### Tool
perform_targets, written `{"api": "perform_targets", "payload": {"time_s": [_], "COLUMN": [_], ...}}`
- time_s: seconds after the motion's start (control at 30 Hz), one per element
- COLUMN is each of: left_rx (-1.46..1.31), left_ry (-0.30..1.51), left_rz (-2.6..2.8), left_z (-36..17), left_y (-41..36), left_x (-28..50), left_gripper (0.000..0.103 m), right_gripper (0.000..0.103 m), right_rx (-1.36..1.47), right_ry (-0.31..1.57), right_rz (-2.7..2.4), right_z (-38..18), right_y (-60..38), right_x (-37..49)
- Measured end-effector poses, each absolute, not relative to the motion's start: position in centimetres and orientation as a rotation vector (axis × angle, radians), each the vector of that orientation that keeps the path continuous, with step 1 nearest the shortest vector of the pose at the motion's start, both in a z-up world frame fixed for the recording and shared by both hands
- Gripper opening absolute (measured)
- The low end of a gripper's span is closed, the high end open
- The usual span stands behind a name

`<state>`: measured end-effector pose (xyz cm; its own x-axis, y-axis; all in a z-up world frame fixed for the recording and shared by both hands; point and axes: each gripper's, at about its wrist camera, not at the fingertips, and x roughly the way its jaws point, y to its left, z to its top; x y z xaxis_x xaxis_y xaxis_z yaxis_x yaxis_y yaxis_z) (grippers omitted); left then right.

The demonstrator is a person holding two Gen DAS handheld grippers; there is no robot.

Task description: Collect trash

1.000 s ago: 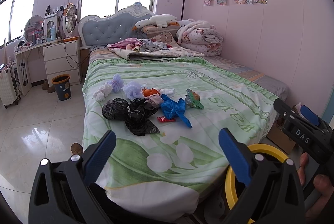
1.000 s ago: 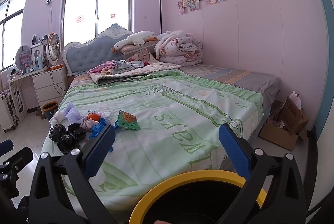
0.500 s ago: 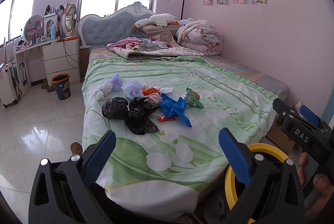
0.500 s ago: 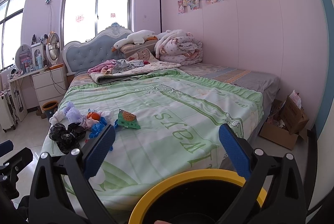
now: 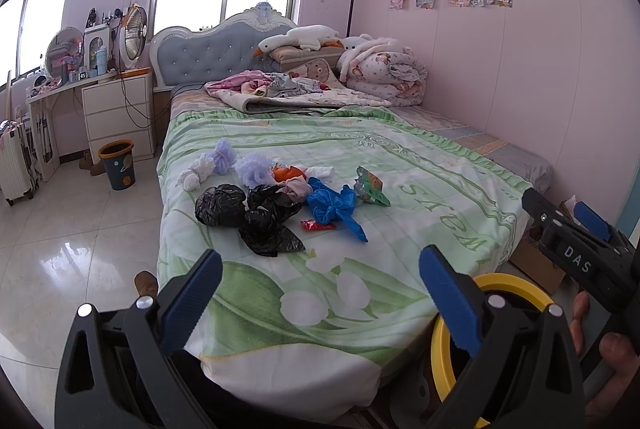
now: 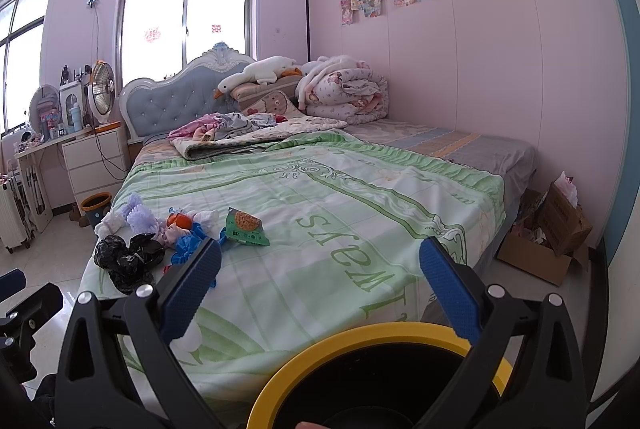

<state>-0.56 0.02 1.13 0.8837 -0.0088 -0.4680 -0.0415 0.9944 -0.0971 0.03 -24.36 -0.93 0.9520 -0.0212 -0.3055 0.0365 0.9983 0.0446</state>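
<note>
Well apart, trash [image 5: 280,201] and bin [image 6: 360,341].

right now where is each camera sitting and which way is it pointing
Left wrist: on the left gripper, jaws open, at the foot of the bed, facing the headboard; the trash pile lies ahead, the right gripper and a hand show at right.
Right wrist: on the right gripper, jaws open, above the yellow-rimmed bin, facing the same way; the left gripper shows at lower left.
Shared: bed, trash pile, bin, green snack packet, window.
</note>
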Motion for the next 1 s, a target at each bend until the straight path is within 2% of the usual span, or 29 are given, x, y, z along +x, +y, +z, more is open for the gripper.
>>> {"api": "perform_targets", "payload": {"time_s": [1.0], "left_rx": [-0.107], "left_ry": [0.489], "left_rz": [0.017], "left_z": [0.83], "left_y": [-0.06], "left_x": [-0.29], "left_gripper": [0.095], "right_gripper": [0.095], "right_rx": [0.053], "right_ry": [0.315], "right_rz": [-0.037], "right_z": [-1.71], "right_y": [-24.09], "right_x": [0.0]}}
